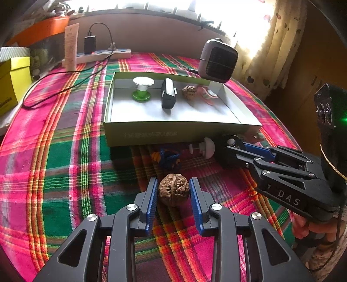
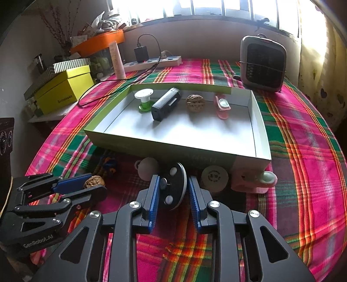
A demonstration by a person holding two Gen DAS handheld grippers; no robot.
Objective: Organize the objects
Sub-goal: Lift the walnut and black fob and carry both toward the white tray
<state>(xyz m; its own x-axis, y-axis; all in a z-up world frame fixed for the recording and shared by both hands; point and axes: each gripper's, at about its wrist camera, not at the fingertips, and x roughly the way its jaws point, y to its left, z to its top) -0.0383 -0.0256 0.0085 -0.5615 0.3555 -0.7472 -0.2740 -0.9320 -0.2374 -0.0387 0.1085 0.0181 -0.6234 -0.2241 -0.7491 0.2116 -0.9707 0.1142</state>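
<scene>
Left tongs [image 1: 173, 191] spread around the walnut [image 1: 173, 189]; right tongs [image 2: 173, 191] spread, seemingly untouching, around the black disc [image 2: 174, 186].

Setting: a domestic room. Indicators: a round bench covered with a plaid cloth [image 2: 303, 141]; a curtained window [image 2: 216, 8] along the top of the frame; a small space heater [image 2: 262, 64] at upper right; a power strip [image 2: 151, 63] with a plugged-in charger, and stacked storage boxes [image 2: 65, 89] at upper left.

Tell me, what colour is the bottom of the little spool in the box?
Bright green, under a white top. The spool shows best in the left wrist view.
</scene>
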